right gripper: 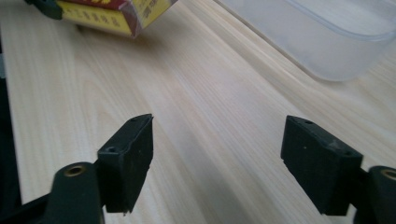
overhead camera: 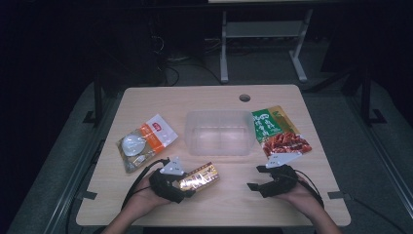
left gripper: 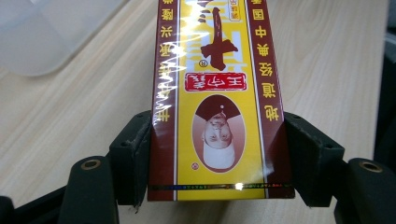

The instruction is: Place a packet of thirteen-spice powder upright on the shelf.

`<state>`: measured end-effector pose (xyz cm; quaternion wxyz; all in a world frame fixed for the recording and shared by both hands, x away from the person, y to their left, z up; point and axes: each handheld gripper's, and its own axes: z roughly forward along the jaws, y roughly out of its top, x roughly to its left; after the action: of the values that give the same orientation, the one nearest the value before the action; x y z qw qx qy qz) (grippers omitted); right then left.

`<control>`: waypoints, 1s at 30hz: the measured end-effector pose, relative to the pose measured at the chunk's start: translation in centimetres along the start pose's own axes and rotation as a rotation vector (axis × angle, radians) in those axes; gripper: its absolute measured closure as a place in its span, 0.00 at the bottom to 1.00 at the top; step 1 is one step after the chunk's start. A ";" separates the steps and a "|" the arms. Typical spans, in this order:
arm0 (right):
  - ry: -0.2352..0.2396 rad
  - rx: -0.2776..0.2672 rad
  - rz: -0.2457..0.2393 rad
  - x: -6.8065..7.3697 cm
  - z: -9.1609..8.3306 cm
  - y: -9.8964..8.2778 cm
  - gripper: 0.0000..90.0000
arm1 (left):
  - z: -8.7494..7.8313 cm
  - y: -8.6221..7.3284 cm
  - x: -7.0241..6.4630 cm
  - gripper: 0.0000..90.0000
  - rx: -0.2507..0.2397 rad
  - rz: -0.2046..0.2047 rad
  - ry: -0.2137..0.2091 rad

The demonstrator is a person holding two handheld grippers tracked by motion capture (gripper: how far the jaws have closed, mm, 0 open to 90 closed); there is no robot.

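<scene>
The left tool (overhead camera: 187, 187) pinches a yellow and maroon box (left gripper: 218, 100), its pads pressed on the box's two long sides near one end; in the high view the box (overhead camera: 200, 176) sits at the near left of the tabletop (overhead camera: 209, 100), pointing up and right toward the clear plastic tub (overhead camera: 220, 131). The right tool (overhead camera: 260, 178) is spread with nothing between its jaws, hovering low over bare wood at the near right.

The tub stands in the middle, just beyond the box, with a short strip of open wood between them. Left of it lies an orange and white pouch (overhead camera: 146, 141), near the left tool's hand. Right of the tub, touching or nearly touching its wall, lies a green and red packet (overhead camera: 280, 131), whose near corner comes close to the right tool's grey plate.

The far half of the tabletop is open up to a round cable hole (overhead camera: 244, 97), and the near strip between the two hands is free.

The box carries red and maroon Chinese characters, seen upside down in the left gripper view, with an oval portrait below them. The print on the pouch and packet is too small to read.
</scene>
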<state>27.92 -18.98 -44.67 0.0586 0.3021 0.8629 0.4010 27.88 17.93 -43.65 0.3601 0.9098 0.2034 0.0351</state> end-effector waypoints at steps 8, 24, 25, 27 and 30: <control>0.112 -0.010 -0.053 0.7 0.5 1.2 0.18 | -1.3 -0.2 0.7 0.36 -0.079 0.024 -0.080; 0.292 -0.046 -0.210 2.3 2.2 5.5 0.19 | -1.9 -0.1 0.3 0.36 -0.115 0.086 -0.133; 0.303 -0.048 -0.215 2.3 2.3 5.7 0.19 | -1.9 -0.1 0.3 0.36 -0.115 0.086 -0.136; 0.334 -0.069 -0.249 2.4 2.7 6.4 0.19 | -1.9 -0.1 0.3 0.36 -0.116 0.101 -0.143; 0.363 -0.064 -0.271 2.5 2.9 7.2 0.19 | -1.8 -0.1 0.2 0.36 -0.121 0.107 -0.151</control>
<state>30.28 -12.05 -40.98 -0.0350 0.1044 0.8787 0.4646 27.69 19.24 -42.40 0.4263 0.8960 0.1244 -0.0021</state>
